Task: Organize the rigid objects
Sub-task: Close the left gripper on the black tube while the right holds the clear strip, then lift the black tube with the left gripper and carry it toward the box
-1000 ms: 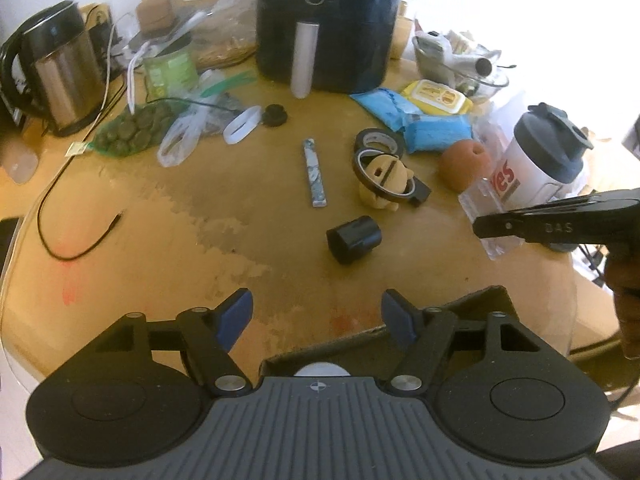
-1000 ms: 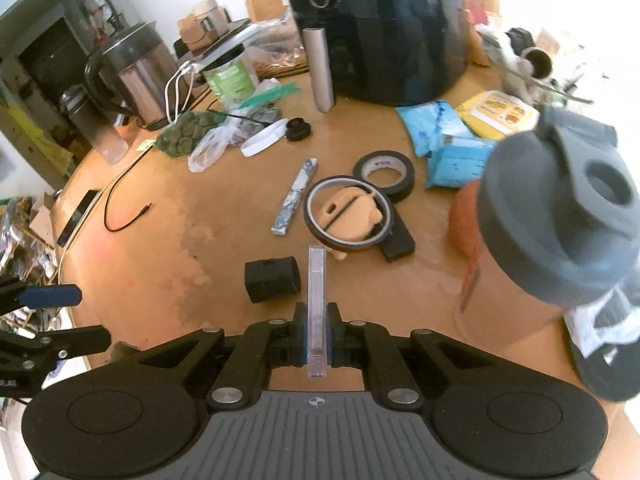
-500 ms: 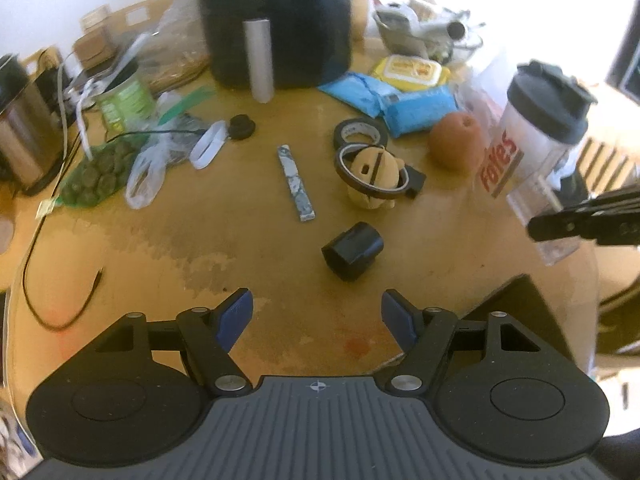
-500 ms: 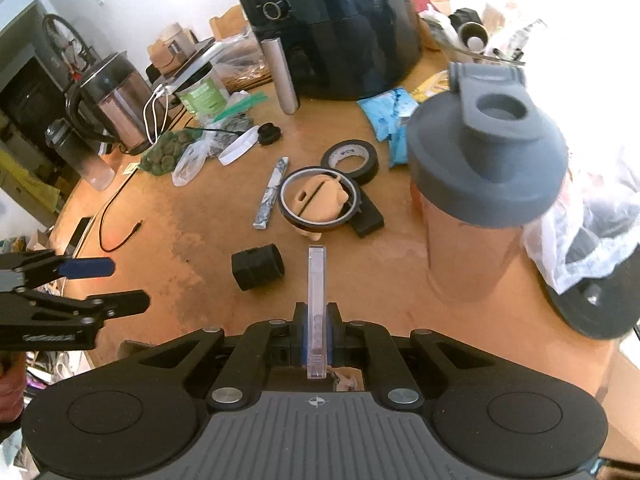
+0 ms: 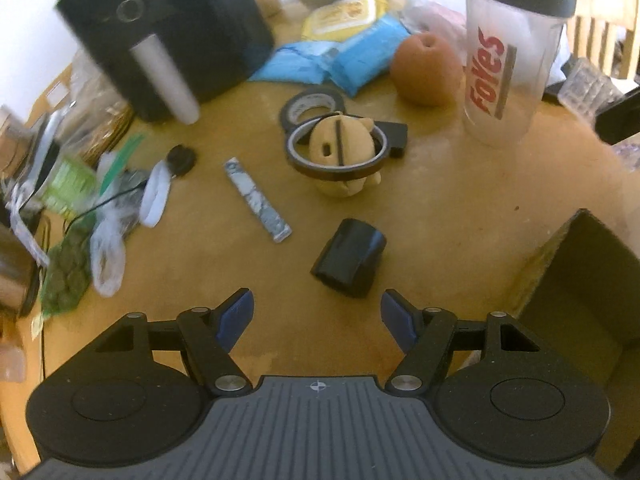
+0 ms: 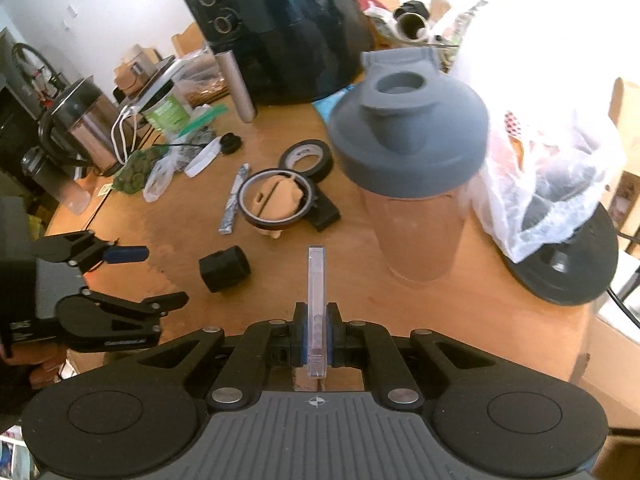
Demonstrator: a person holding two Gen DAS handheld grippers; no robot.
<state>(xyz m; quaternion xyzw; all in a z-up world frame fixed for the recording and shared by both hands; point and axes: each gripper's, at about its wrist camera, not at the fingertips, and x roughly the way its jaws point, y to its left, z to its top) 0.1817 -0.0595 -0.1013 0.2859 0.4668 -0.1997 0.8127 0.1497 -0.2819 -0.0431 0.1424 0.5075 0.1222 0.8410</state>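
A short black cylinder (image 5: 349,257) lies on its side on the wooden table (image 5: 460,208), just ahead of my left gripper (image 5: 320,314), which stands open with nothing between its blue pads. In the right wrist view the same black cylinder (image 6: 224,269) lies to the right of the left gripper (image 6: 152,276). My right gripper (image 6: 316,330) is shut on a thin clear plastic case (image 6: 317,280) held upright on edge. Behind the cylinder stand a tan figure ringed by brown tape (image 5: 340,152), a black tape roll (image 5: 312,106) and a marbled stick (image 5: 258,200).
A cardboard box (image 5: 576,280) opens at the table's right front. A shaker bottle (image 5: 508,52) with a grey lid, an orange (image 5: 426,68), blue packets (image 5: 336,60), a black air fryer (image 5: 168,28), a kettle (image 6: 80,128) and plastic bags (image 6: 552,184) crowd the back and sides.
My left gripper has rolled and come down closer to the black cylinder, which now looms larger. The right gripper has shifted sideways past the shaker, still holding the clear case.
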